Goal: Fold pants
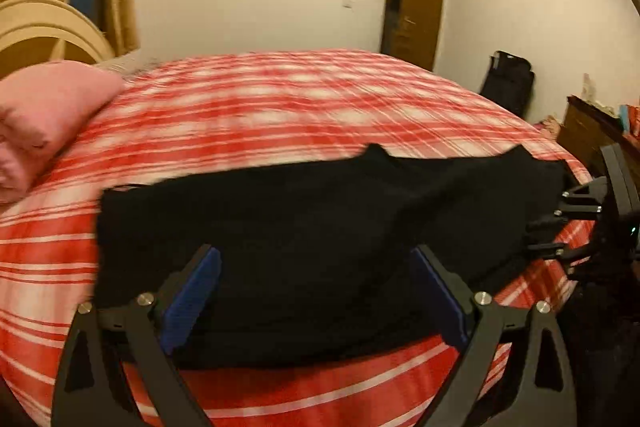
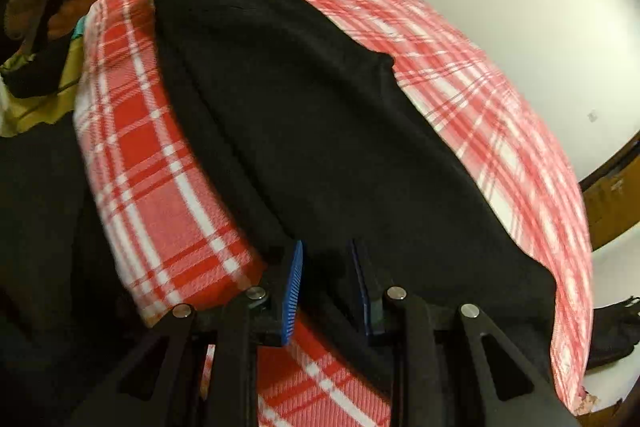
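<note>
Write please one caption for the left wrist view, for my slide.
Left tongs open over black pants on a red plaid bed.

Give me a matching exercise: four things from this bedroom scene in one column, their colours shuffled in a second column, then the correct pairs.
Things:
1. pants
2. pillow
3. bedspread
4. door

Colours:
A. brown
B. red and white plaid
C. black
D. pink

Pairs: 1-C, 2-D, 3-B, 4-A
</note>
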`<state>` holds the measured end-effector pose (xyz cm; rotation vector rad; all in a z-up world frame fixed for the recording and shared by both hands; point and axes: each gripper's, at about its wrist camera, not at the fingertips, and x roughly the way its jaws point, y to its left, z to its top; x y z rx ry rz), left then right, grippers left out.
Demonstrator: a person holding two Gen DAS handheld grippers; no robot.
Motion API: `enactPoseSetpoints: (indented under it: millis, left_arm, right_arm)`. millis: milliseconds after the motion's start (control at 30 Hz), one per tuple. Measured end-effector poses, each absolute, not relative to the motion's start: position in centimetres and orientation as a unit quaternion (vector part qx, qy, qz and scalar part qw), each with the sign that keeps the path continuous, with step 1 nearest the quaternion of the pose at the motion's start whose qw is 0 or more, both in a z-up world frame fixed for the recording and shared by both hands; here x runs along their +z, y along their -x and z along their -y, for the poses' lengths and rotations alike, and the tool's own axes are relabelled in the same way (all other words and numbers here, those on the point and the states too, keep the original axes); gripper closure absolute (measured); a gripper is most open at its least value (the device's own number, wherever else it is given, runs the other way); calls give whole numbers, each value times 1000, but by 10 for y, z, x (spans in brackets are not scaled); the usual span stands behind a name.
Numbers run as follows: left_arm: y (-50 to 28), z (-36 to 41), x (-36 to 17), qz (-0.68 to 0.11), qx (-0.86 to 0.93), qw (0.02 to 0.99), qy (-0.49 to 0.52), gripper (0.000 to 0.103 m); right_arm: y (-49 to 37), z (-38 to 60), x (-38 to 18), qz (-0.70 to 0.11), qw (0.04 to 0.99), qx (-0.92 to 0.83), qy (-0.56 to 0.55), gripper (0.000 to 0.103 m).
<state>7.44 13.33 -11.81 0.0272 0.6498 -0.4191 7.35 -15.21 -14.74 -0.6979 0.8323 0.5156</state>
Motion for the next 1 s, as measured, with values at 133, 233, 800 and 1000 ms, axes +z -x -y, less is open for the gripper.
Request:
enactPoseSetpoints:
  millis: [133, 233, 800, 1000]
  left_arm:
    - [-83, -117, -133, -341, -213, 916, -6, 6]
    - [-92, -121, -145, -357, -210, 910, 15, 6]
    - [-84, -122, -148, -364, -221, 904, 48, 3]
    - [-79, -125, -142, -362, -231, 901, 59, 3]
  right_arm:
    - [-81, 152, -155, -390, 829, 239, 322, 78]
    - [-84, 154, -157, -386, 832, 248, 313, 78]
    - [-66, 147, -157, -368, 830, 271, 319, 102]
    - [-51, 147, -141, -363, 834, 268, 317, 102]
